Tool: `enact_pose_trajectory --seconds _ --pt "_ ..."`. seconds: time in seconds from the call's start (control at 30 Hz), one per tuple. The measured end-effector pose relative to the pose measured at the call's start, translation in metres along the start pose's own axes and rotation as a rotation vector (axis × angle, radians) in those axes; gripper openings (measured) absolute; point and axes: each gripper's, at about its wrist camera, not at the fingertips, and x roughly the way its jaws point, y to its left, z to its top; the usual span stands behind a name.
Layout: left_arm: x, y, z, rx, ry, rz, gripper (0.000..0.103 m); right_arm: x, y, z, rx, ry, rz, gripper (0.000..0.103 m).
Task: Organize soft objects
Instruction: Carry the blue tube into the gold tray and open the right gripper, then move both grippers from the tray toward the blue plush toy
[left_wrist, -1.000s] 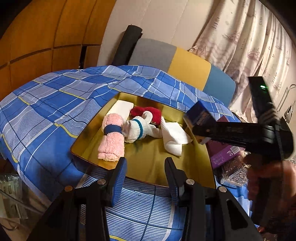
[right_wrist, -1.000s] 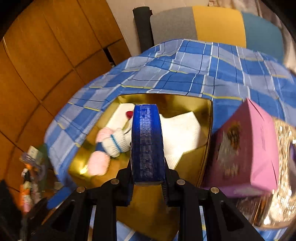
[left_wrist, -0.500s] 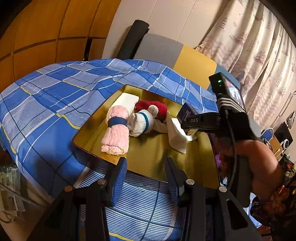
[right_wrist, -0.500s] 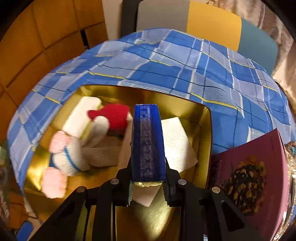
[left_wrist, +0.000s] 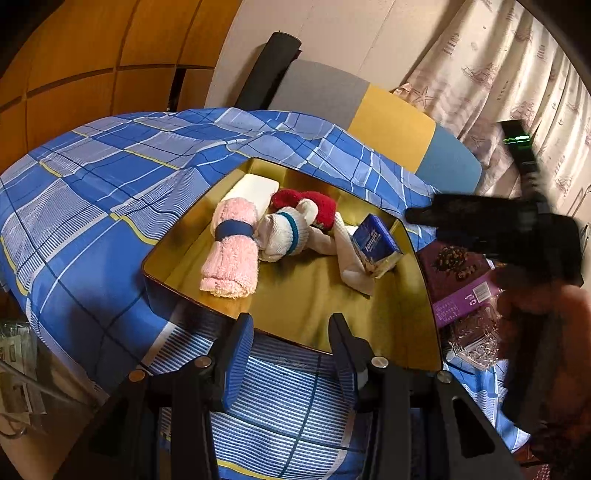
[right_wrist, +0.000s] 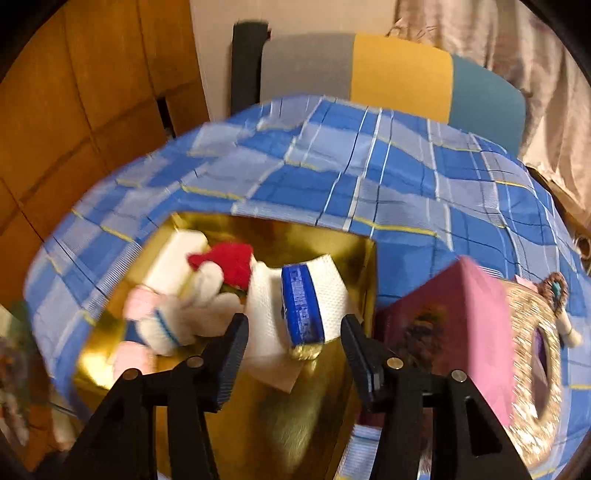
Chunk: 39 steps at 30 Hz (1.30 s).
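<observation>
A gold tray (left_wrist: 314, 306) lies on the blue plaid cloth. In it are a rolled pink towel (left_wrist: 231, 251), a white block (left_wrist: 253, 190), a red sock (left_wrist: 314, 205), a white sock with a teal band (left_wrist: 284, 234), a white cloth (left_wrist: 351, 262) and a blue tissue pack (left_wrist: 376, 245) standing on that cloth. My left gripper (left_wrist: 291, 354) is open and empty over the tray's near edge. My right gripper (right_wrist: 293, 354) is open, just behind the tissue pack (right_wrist: 303, 314), above the tray (right_wrist: 280, 413); it also shows in the left wrist view (left_wrist: 417, 218).
A purple box (right_wrist: 454, 332) stands against the tray's right side, with a glittery gold item (right_wrist: 535, 369) beyond it. A grey, yellow and teal headboard (left_wrist: 373, 114) and a curtain (left_wrist: 498, 74) are at the back. Wooden panels (left_wrist: 92, 74) line the left.
My right gripper has opened and let go of the tissue pack, which now stands on the white cloth in the tray. The right gripper has pulled back and up.
</observation>
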Motion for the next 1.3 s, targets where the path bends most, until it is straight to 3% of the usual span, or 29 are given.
enact_pose_trajectory --seconds 0.23,0.43,0.8,1.1,1.3 --pt "0.001 -0.014 -0.007 0.040 0.017 -0.023 0.042 -0.075 -0.035 -0.013 0.082 -0.126 0.040 0.063" --pt "-0.002 -0.030 -0.014 0.090 0.015 -0.049 0.042 -0.110 -0.075 -0.034 0.154 -0.158 0.027 0.064" --pt "-0.001 -0.066 -0.037 0.218 0.050 -0.137 0.042 -0.162 -0.173 -0.094 0.362 -0.202 -0.079 0.066" --pt "0.006 -0.102 -0.074 0.315 0.128 -0.199 0.042 -0.160 -0.268 -0.154 0.527 -0.105 -0.216 0.067" --pt "0.004 -0.124 -0.097 0.372 0.174 -0.225 0.042 -0.131 -0.297 -0.198 0.548 -0.010 -0.187 0.067"
